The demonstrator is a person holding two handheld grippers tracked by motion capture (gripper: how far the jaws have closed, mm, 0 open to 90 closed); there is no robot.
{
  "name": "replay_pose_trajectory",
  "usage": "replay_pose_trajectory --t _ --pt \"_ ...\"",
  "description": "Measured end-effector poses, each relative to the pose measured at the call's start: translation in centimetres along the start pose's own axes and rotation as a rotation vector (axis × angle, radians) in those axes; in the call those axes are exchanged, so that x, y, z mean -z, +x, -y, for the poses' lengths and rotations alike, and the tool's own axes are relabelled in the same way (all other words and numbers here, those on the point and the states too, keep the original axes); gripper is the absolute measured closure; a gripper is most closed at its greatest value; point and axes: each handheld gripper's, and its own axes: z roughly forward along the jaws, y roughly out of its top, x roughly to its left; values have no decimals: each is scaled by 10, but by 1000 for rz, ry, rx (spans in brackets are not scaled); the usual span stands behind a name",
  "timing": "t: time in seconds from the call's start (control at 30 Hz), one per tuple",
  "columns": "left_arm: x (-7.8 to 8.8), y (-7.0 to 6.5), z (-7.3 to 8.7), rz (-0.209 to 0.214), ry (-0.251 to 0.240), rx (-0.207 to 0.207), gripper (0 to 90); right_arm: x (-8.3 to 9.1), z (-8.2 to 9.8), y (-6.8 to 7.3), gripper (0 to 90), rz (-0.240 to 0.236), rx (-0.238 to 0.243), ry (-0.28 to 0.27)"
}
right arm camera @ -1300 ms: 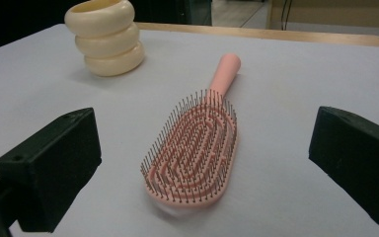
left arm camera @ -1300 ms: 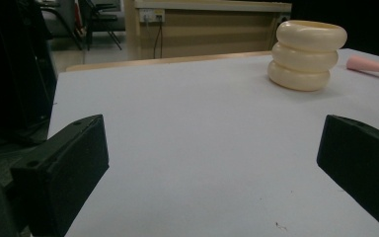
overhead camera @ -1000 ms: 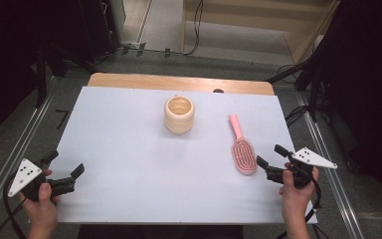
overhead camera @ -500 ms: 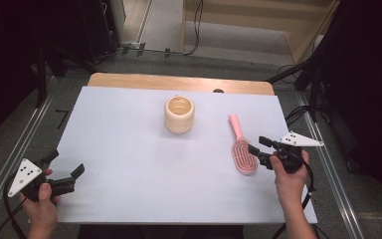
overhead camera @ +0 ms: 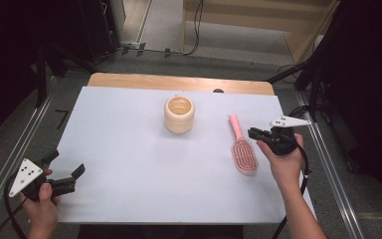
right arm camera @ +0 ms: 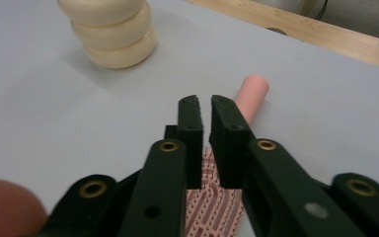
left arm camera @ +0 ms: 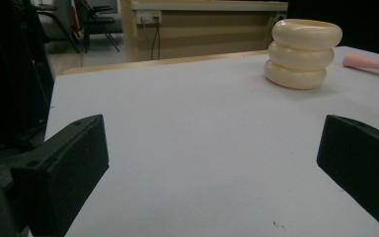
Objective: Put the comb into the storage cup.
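Right tongs [overhead camera: 252, 133] just closed on nothing above pink hairbrush [overhead camera: 243, 152], left tongs [overhead camera: 64, 172] wide open, empty

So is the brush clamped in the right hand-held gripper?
No, the right hand-held gripper is shut on nothing above the brush.

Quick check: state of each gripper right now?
Left gripper: open, holding nothing.
Right gripper: jaws have just been closing, now shut, nothing between them, above the pink hairbrush.
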Motion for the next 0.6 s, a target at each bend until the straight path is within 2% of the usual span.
replay_pose_trajectory --t 0.07,0.23,0.47,0.53,0.6 --pt "0 0 0 1 0 -1 0 -4 -4 -5 880 -13 -10 16" --pt "0 0 0 -1 1 -4 0 -18 -15 -13 882 -21 -6 67" --pt "0 0 0 0 0 -3 0 -40 -24 -23 883 12 -9 145" --pt "0 0 0 -1 0 -4 0 -44 -25 -25 884 24 3 160" --pt "0 0 0 -5 -1 -4 0 -54 -29 -26 884 52 48 213"
